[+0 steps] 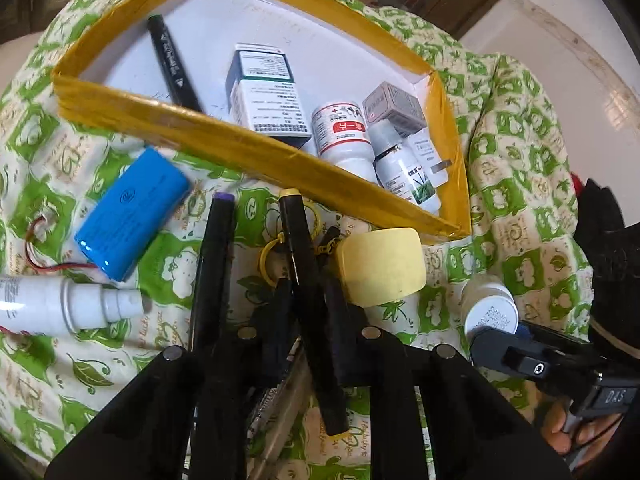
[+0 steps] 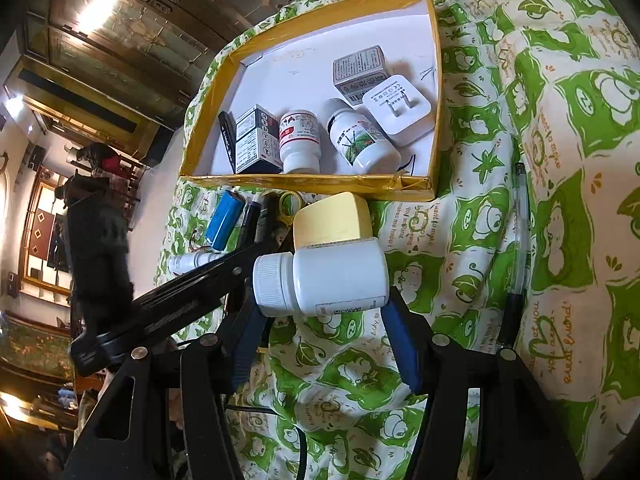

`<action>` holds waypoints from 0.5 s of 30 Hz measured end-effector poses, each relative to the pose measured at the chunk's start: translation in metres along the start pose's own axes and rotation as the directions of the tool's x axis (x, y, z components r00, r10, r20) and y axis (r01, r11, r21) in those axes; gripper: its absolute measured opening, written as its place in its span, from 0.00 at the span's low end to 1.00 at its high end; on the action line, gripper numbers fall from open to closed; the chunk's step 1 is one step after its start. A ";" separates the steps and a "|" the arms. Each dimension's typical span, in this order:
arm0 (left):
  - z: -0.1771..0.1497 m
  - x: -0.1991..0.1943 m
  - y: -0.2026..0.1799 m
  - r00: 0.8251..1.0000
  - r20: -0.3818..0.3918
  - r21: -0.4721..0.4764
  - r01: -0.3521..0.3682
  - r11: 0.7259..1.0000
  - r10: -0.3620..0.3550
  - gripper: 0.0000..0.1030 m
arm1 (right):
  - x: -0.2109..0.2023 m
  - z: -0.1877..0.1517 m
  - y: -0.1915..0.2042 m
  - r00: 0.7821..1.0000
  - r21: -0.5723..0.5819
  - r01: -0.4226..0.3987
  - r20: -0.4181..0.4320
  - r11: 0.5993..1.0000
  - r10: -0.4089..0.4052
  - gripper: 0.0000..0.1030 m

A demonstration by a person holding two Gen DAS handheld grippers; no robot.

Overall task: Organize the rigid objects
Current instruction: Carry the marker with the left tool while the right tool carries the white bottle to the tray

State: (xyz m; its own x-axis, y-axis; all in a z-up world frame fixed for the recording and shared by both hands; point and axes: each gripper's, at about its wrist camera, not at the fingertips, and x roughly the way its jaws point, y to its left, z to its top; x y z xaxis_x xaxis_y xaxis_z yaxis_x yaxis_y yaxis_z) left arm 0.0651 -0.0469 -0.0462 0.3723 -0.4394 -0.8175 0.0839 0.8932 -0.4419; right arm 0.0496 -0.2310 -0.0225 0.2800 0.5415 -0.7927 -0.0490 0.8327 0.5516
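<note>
A yellow-rimmed box holds a black marker, a dark carton, a grey carton, two white bottles and a white plug. My left gripper is shut on a black marker with a yellow cap, held just in front of the box. My right gripper is shut on a white pill bottle lying sideways, held above the cloth; it also shows in the left wrist view.
On the green-patterned cloth lie a blue battery pack, a white spray bottle, a purple-capped marker, a yellow case, yellow rings and a clear pen. The room floor is beyond the cloth edge.
</note>
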 end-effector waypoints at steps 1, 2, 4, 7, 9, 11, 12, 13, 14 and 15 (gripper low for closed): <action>-0.002 -0.003 0.002 1.000 0.011 -0.001 -0.001 1.000 0.001 0.13 | 0.000 0.000 -0.001 1.000 0.002 -0.002 0.001 1.000 0.002 0.52; -0.004 -0.006 0.004 1.000 0.016 -0.003 0.001 1.000 -0.001 0.13 | -0.001 0.000 -0.002 1.000 0.004 -0.003 0.001 1.000 0.003 0.52; -0.005 -0.014 0.010 0.999 0.028 -0.026 0.026 0.999 -0.025 0.13 | -0.002 0.000 -0.003 1.000 0.007 -0.005 0.003 1.000 0.005 0.52; -0.005 -0.031 0.017 0.995 0.065 -0.054 0.082 0.995 -0.079 0.12 | -0.003 0.000 -0.004 1.000 0.006 -0.009 0.003 1.000 0.009 0.52; -0.002 -0.042 0.017 0.992 0.092 -0.050 0.094 0.994 -0.089 0.12 | -0.004 0.000 -0.003 1.000 0.002 -0.008 0.005 1.000 0.008 0.52; 0.002 -0.053 0.017 0.988 0.117 -0.049 0.112 0.993 -0.105 0.12 | -0.004 0.000 -0.001 1.000 -0.002 -0.007 0.006 1.000 0.007 0.52; 0.004 -0.058 0.017 0.985 0.132 -0.046 0.115 0.992 -0.108 0.12 | -0.004 -0.001 0.001 1.000 -0.002 -0.005 0.007 1.000 0.006 0.52; 0.007 -0.063 0.016 0.983 0.146 -0.043 0.120 0.992 -0.113 0.12 | -0.004 -0.001 0.001 1.000 -0.003 -0.004 0.007 1.000 0.004 0.52; 0.009 -0.066 0.016 0.981 0.156 -0.040 0.125 0.991 -0.118 0.12 | -0.003 -0.001 0.003 1.000 -0.003 -0.002 0.008 1.000 0.002 0.52; 0.012 -0.070 0.014 0.978 0.168 -0.035 0.127 0.991 -0.119 0.12 | -0.003 -0.001 0.003 1.000 -0.004 -0.001 0.008 1.000 0.001 0.52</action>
State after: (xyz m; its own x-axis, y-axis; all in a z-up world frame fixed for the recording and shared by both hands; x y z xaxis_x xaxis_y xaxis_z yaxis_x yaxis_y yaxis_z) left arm 0.0517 -0.0024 0.0092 0.5099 -0.5202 -0.6851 0.0984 0.8265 -0.5543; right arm 0.0476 -0.2301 -0.0184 0.2879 0.5415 -0.7899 -0.0530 0.8325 0.5514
